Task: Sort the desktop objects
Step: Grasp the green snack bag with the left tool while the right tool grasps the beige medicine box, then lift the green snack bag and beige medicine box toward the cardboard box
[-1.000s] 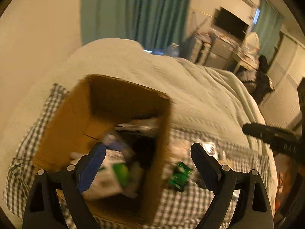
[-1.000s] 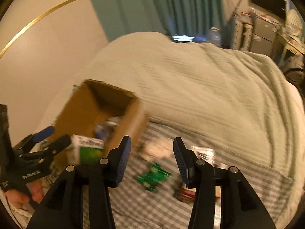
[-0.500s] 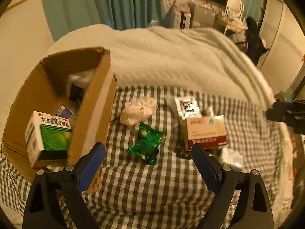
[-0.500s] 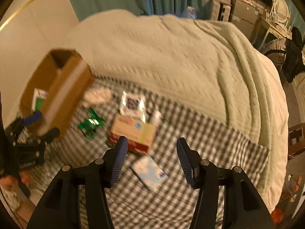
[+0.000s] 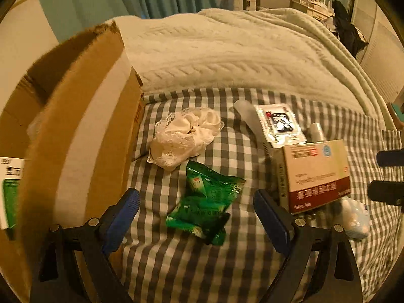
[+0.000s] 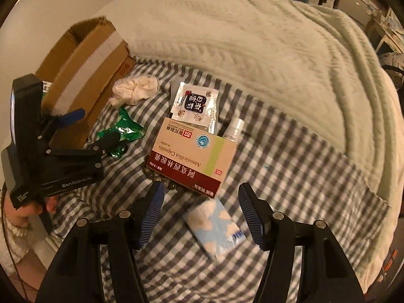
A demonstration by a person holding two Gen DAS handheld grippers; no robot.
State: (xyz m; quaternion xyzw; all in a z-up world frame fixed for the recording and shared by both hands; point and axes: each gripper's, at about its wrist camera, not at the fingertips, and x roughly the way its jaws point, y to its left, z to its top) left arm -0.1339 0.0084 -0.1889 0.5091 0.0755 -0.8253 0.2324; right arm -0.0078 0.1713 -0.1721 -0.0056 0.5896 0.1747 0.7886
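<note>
My left gripper hangs open over the green snack packet, which lies between its fingers untouched; the jaws are closing slightly. In the right wrist view the left gripper sits beside the cardboard box. My right gripper is opening its jaws above a blue cloud-print tissue pack, without touching it. Just beyond lies a red-and-cream medicine box, partly on a white sachet, with a small bottle behind. A white lace cloth lies near the cardboard box.
Everything rests on a grey checked cloth over a bed, with a cream knitted blanket behind. A green-and-white carton sits inside the cardboard box. Beads peek from under the medicine box. A hand holds the left gripper.
Both grippers dropped closer to the checked cloth. The left swung from over the cardboard box to the green packet. The right's jaws widened and now stand over the tissue pack.
</note>
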